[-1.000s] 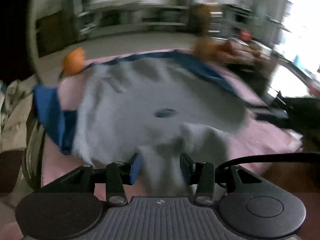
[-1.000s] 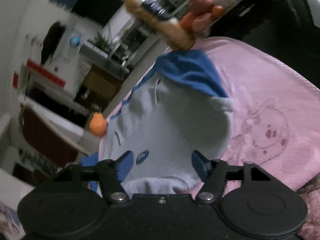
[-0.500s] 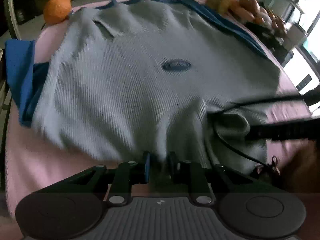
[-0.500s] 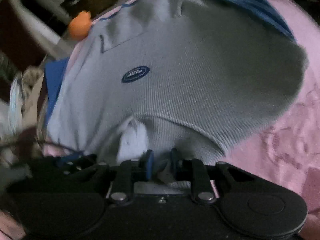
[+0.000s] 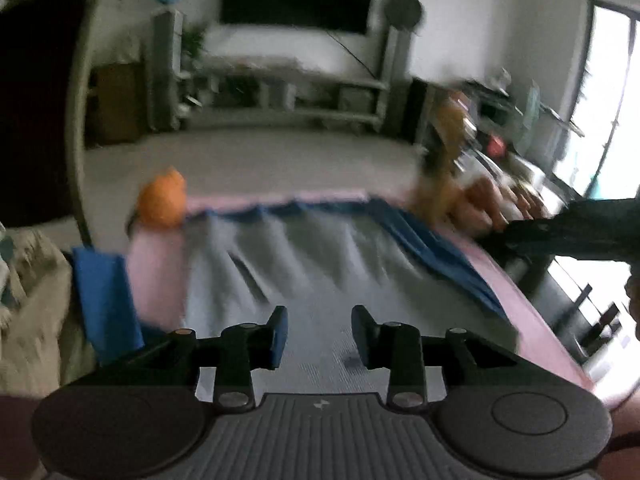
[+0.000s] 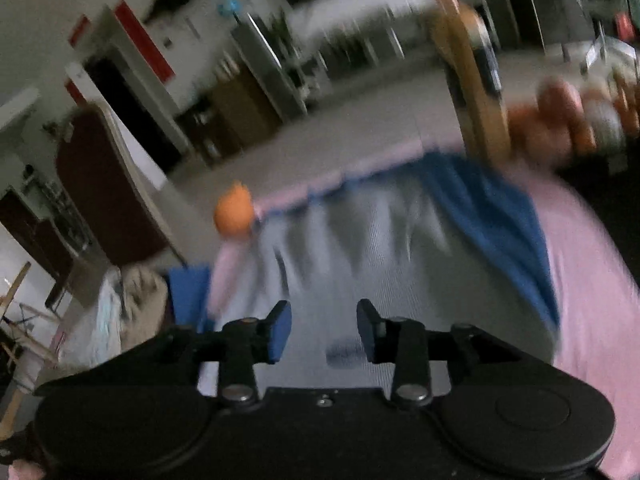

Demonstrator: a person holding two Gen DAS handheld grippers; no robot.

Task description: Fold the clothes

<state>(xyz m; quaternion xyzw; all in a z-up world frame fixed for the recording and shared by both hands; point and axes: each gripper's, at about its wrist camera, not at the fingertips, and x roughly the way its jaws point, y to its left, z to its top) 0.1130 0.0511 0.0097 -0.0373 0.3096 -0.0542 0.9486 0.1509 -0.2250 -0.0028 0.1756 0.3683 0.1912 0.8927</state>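
Both claws hang wide open and empty above a grey ribbed sweater [image 5: 320, 264], the left claw [image 5: 319, 334] and right claw [image 6: 323, 330] poised over its near half, seemingly between grips in a fold. The soft knit, edged in blue, lies spread across a pink blanket [image 6: 588, 264] on the worktop, an orange [image 5: 162, 200] at the far corner.

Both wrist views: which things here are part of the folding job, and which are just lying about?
Job: grey sweater with blue sleeves, pink blanket beneath it, left tongs and right tongs, both open.

Lying about: orange, brown bottle, beige cloth pile.
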